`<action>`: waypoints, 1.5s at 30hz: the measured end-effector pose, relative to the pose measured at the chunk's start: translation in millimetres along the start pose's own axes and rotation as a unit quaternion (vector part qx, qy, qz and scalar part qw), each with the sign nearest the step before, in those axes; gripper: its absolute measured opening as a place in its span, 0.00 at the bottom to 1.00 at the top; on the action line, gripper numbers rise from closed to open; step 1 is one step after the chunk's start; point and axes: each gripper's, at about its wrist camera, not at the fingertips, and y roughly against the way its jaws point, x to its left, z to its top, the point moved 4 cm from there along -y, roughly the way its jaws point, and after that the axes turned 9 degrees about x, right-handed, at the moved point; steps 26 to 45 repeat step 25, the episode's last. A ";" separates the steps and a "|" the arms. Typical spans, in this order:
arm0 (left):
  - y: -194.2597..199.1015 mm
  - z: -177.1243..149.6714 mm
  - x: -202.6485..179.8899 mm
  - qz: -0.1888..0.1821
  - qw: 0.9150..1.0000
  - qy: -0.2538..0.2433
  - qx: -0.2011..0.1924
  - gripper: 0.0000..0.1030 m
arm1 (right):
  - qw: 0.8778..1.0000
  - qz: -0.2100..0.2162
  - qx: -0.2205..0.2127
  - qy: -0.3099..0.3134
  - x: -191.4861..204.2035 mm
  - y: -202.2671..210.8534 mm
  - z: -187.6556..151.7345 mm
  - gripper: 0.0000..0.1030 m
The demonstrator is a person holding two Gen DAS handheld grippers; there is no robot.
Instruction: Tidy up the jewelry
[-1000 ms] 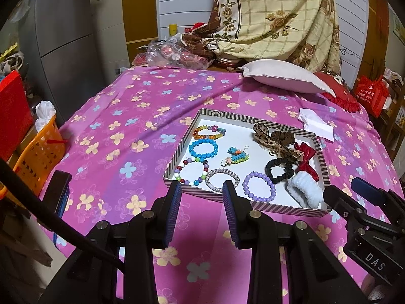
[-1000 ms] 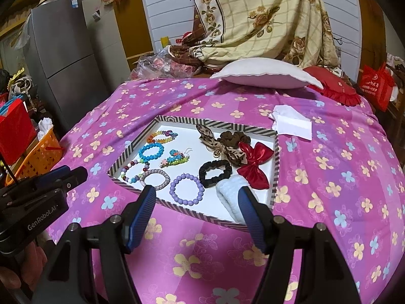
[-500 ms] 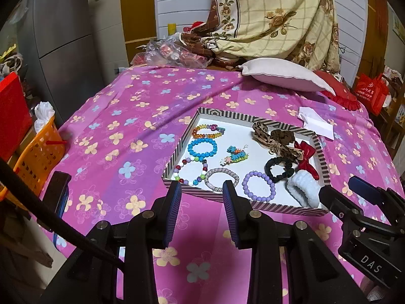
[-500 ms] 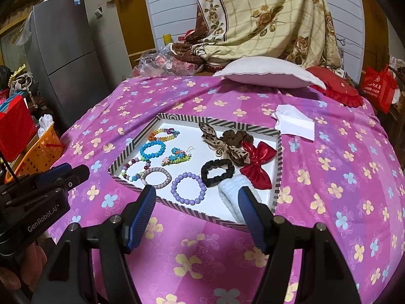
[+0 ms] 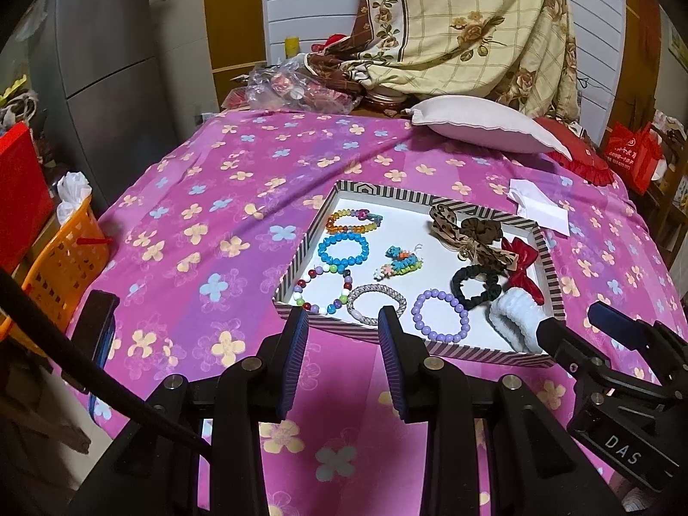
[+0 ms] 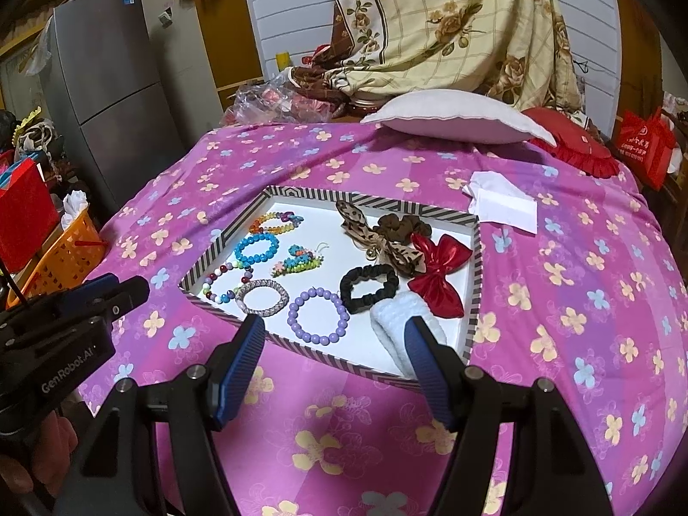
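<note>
A striped-rim tray (image 5: pixel 301 253) (image 6: pixel 476 284) lies on the pink flowered cloth. Its left part holds bead bracelets: a blue one (image 5: pixel 343 250) (image 6: pixel 256 248), a purple one (image 5: pixel 439 315) (image 6: pixel 318 315), a silver one (image 5: pixel 376 303) and a multicolour one (image 5: pixel 324 290). Its right part holds a black scrunchie (image 5: pixel 476 286) (image 6: pixel 369 283), a red bow (image 5: pixel 521 267) (image 6: pixel 438 273), a leopard bow (image 5: pixel 456 232) and a white fluffy band (image 5: pixel 514 322) (image 6: pixel 393 322). My left gripper (image 5: pixel 342 335) is open and empty before the tray's near rim. My right gripper (image 6: pixel 335 344) is open wide and empty, over the near rim.
A white pillow (image 5: pixel 486 131) and a red cushion (image 5: pixel 576 159) lie at the table's far side. Folded white paper (image 5: pixel 539 208) lies right of the tray. An orange basket (image 5: pixel 64 258) stands off the left edge. A grey fridge (image 6: pixel 112 86) stands behind it.
Both grippers have drifted very slightly; the tray sits a touch higher in the views. Both stay open and empty. Nothing in the tray has moved.
</note>
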 end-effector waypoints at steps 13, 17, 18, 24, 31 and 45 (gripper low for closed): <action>-2.5 1.2 -1.4 0.001 1.000 -0.001 0.001 0.47 | 1.000 0.001 0.008 0.003 0.5 -7.4 -0.6 0.68; -6.0 2.2 -1.6 -0.001 1.000 0.000 0.004 0.47 | 1.000 0.001 0.010 0.003 0.7 -10.5 -0.8 0.68; -7.7 2.8 -1.4 -0.001 1.000 -0.001 0.004 0.47 | 1.000 0.001 0.010 0.003 0.8 -10.6 -0.9 0.68; -20.2 3.6 1.6 0.000 1.000 -0.002 0.015 0.47 | 1.000 -0.001 0.007 -0.006 -15.0 -13.9 -2.4 0.68; -23.5 3.6 3.9 -0.001 1.000 -0.001 0.019 0.47 | 1.000 -0.005 0.004 -0.009 -22.1 -13.8 -2.4 0.68; -23.5 3.6 3.9 -0.001 1.000 -0.001 0.019 0.47 | 1.000 -0.005 0.004 -0.009 -22.1 -13.8 -2.4 0.68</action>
